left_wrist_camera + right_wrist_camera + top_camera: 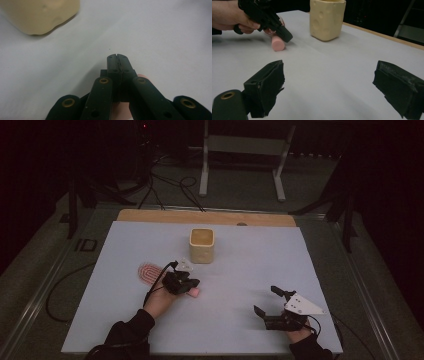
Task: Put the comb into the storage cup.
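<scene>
The left gripper [186, 285] has its jaws pressed together, tips just over a small pink cylinder [277, 43] lying on the white table [240, 280]; whether they pinch it I cannot tell. It looks light, smooth and prone to roll; best gripped across its middle. The right gripper [272, 306] rests spread. One cylinder, one cream cheese-patterned cup [202, 245], one pink ridged oval pad [148, 272]

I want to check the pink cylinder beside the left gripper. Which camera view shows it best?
The right gripper view: the pink cylinder lies near and sharp by the left gripper. The high view shows it small; the left gripper view shows pink edges behind closed jaws.
</scene>
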Demonstrator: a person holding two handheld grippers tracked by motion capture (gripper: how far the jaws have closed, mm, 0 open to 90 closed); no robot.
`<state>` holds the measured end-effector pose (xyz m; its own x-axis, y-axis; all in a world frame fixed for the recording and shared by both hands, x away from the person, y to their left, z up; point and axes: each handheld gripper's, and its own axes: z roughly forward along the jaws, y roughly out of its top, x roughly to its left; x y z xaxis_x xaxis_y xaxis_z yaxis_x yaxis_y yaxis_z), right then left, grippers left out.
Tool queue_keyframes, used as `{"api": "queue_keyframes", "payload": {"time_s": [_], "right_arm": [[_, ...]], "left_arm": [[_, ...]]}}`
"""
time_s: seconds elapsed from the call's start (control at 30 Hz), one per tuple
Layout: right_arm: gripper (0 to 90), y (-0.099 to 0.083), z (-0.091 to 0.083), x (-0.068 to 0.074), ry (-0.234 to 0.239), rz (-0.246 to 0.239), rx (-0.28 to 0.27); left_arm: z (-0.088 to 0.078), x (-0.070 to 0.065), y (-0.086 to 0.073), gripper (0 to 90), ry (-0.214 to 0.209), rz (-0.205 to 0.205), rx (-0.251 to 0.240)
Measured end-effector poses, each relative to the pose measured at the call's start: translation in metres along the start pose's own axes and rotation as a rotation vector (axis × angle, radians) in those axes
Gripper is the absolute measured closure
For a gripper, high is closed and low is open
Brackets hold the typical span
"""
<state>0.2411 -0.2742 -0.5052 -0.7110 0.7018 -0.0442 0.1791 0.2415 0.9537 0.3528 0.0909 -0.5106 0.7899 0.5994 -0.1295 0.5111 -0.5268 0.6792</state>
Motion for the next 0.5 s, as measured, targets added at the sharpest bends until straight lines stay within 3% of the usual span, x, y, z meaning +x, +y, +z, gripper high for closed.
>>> {"api": "queue_keyframes", "payload": {"time_s": [0.5], "right_arm": [[9.3, 0.0, -0.0001, -0.0002, 0.005, 0.009, 0.004]], "left_arm": [[-0.0077, -0.0078, -0.0049, 90.0, -0.018, 0.03, 0.055]]}}
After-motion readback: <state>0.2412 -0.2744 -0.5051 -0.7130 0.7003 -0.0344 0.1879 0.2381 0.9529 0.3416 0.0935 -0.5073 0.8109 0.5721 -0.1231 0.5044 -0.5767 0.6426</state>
